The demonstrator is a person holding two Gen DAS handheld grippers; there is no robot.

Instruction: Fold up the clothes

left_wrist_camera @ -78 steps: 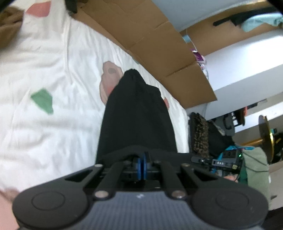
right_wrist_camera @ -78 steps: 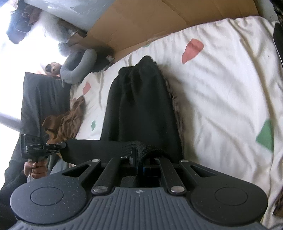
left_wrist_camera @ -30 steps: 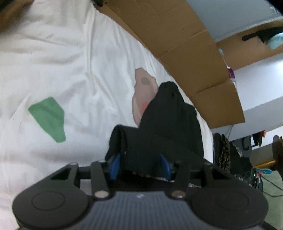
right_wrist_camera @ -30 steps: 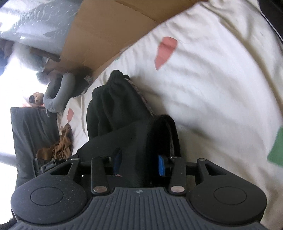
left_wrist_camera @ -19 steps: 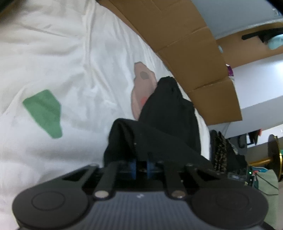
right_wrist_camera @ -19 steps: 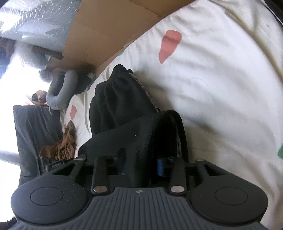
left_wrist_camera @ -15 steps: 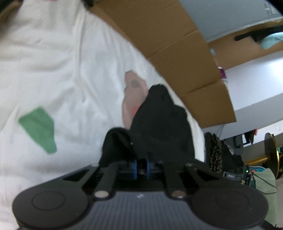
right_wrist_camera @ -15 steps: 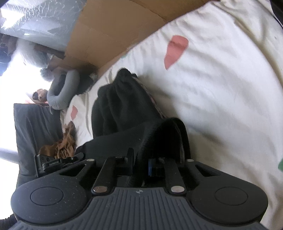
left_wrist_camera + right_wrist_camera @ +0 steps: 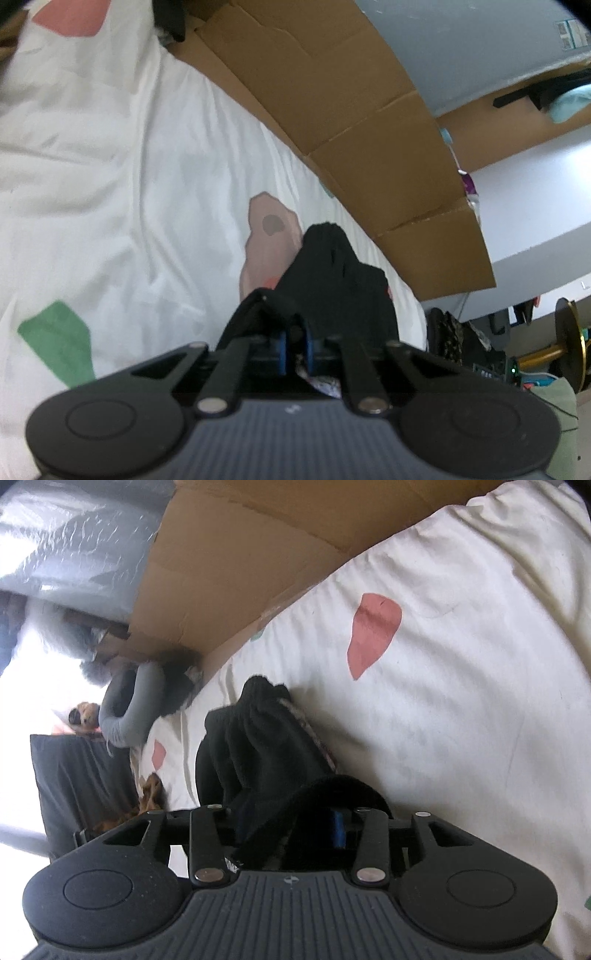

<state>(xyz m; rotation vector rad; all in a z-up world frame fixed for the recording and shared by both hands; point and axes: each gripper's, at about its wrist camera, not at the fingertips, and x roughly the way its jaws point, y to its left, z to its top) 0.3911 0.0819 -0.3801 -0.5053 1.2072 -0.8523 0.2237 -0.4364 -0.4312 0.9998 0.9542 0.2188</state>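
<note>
A black garment [image 9: 332, 280] lies bunched on the white patterned bed sheet [image 9: 110, 184], its near edge doubled over into a raised fold. My left gripper [image 9: 295, 349] has its blue pads close together on that fold, and its jaws are opening slightly. In the right wrist view the same black garment [image 9: 258, 746] humps up over my right gripper [image 9: 288, 827]. Its jaws are opening wide, with cloth draped loosely between them. One blue pad [image 9: 338, 829] shows bare; the other finger is hidden by cloth.
Brown cardboard [image 9: 351, 110] lines the wall along the bed's far edge. A grey neck pillow [image 9: 129, 709], a brown crumpled cloth [image 9: 147, 794] and a dark panel [image 9: 74, 775] sit past the bed's left end. Room clutter [image 9: 461, 339] stands beyond the right end.
The garment's near edge has been carried toward its far end and now stands doubled. Both grippers pinched the fold half a second ago; the right one has since spread wide.
</note>
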